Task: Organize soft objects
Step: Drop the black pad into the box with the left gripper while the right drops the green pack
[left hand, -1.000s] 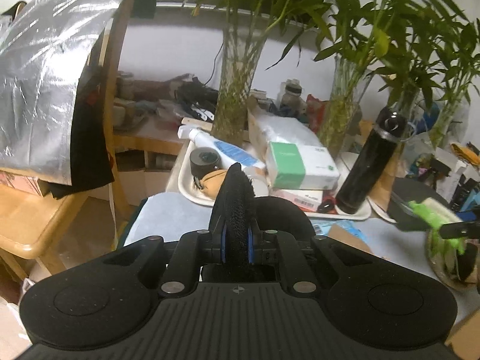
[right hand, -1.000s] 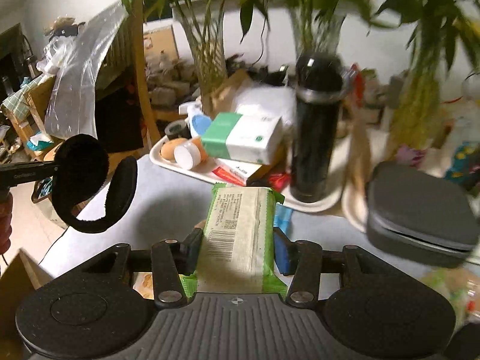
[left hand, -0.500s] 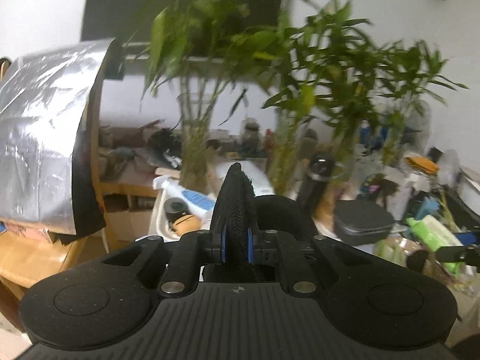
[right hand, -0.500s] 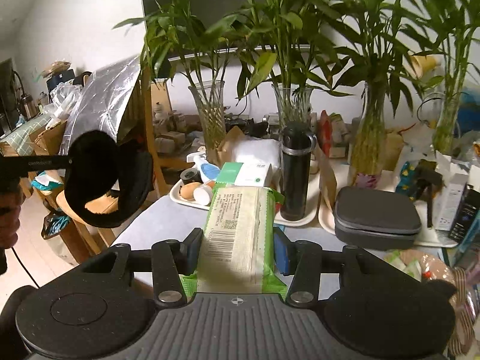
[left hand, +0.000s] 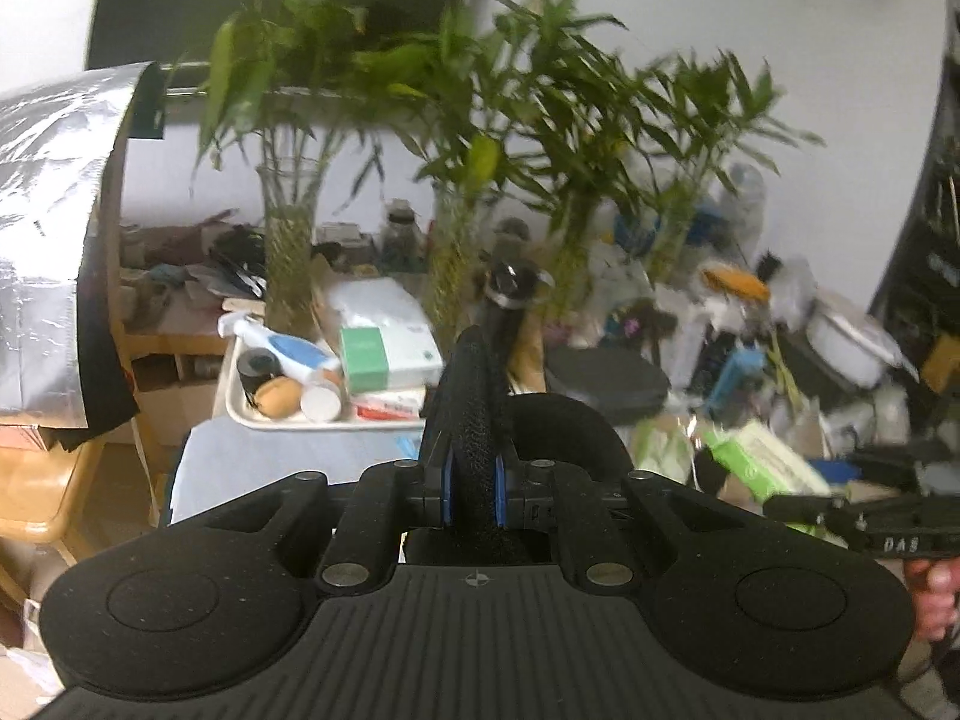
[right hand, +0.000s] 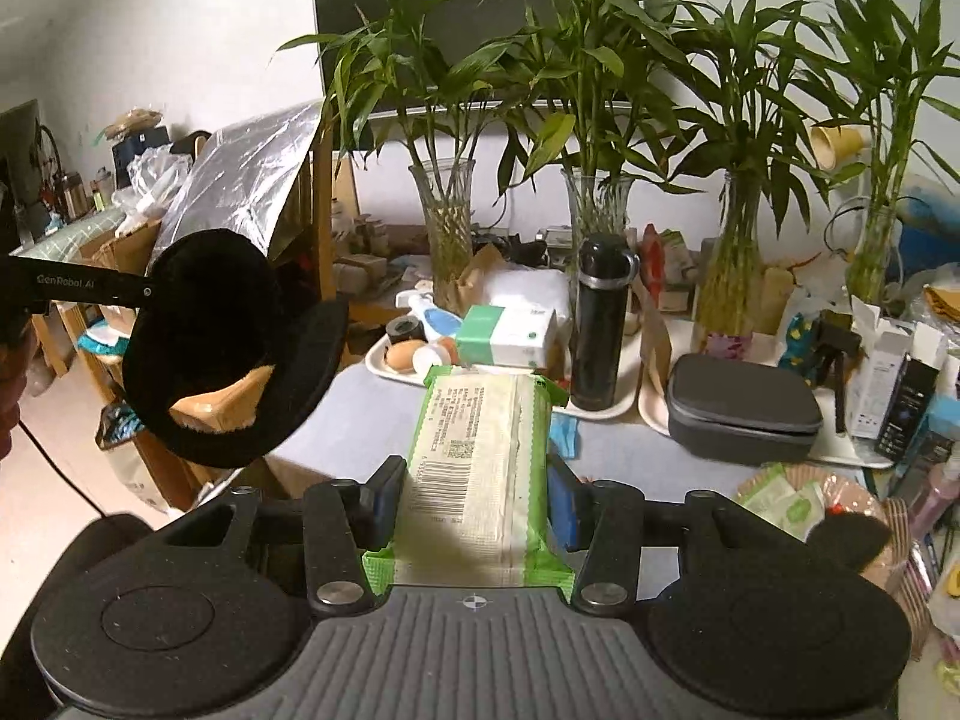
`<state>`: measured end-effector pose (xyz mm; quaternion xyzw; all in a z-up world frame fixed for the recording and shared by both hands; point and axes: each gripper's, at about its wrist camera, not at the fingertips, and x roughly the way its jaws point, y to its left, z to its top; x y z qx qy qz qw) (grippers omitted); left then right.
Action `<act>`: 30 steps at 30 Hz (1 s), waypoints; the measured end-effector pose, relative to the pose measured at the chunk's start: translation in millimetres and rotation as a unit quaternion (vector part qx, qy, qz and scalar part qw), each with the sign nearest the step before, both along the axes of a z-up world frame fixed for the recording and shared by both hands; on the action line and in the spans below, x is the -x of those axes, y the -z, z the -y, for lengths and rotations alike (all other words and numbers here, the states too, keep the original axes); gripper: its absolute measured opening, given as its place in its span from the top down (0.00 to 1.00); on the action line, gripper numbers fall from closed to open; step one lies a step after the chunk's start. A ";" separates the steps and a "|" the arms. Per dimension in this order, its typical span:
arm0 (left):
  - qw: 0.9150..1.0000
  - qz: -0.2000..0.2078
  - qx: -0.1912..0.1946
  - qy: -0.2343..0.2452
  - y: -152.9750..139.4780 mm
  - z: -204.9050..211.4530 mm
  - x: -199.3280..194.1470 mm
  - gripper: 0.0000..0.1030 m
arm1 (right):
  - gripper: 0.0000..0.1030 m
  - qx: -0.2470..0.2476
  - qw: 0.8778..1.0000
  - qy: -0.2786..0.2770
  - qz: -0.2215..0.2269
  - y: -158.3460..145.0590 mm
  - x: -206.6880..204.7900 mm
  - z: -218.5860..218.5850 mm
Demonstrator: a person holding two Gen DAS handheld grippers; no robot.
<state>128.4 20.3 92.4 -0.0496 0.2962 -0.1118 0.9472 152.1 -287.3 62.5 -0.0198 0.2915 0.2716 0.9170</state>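
Note:
My left gripper (left hand: 473, 474) is shut on the band of black fluffy earmuffs (left hand: 471, 420), held edge-on above the table. In the right wrist view the same earmuffs (right hand: 222, 354) hang at the left, off the table's edge, from the left gripper's black fingers (right hand: 78, 288). My right gripper (right hand: 474, 498) is shut on a green-and-white soft pack of wipes (right hand: 480, 456), which lies lengthwise between its blue pads (right hand: 561, 498). In the left wrist view that pack (left hand: 762, 462) shows blurred at the right, carried by the right gripper.
A grey-blue table (right hand: 360, 414) carries a white tray (right hand: 390, 372) with a green box, an egg and tubes, a black flask (right hand: 600, 324), a grey case (right hand: 744, 408) and glass vases of bamboo (right hand: 450, 228). A woven basket (right hand: 840, 498) sits at the right front.
Both grippers have risen and drawn back from the table, so more of the room and plants shows. Each keeps its grip: earmuffs left, wipes pack right.

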 end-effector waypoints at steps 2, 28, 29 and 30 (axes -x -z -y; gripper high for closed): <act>1.000 -0.012 -0.007 0.011 6.6 4.2 5.6 0.88 | 0.50 -0.004 1.000 0.001 -0.004 5.0 7.7 1.2; 0.997 -0.067 0.029 -0.017 67.2 -10.1 48.2 0.33 | 0.50 0.012 0.999 0.018 -0.031 37.7 42.2 -11.9; 0.998 -0.062 0.021 -0.016 66.6 -7.3 49.1 0.33 | 0.50 0.011 0.999 0.018 -0.034 38.4 41.7 -13.3; 0.998 -0.059 0.015 -0.015 66.3 -5.5 51.2 0.33 | 0.50 0.011 0.999 0.017 -0.035 38.8 41.8 -15.4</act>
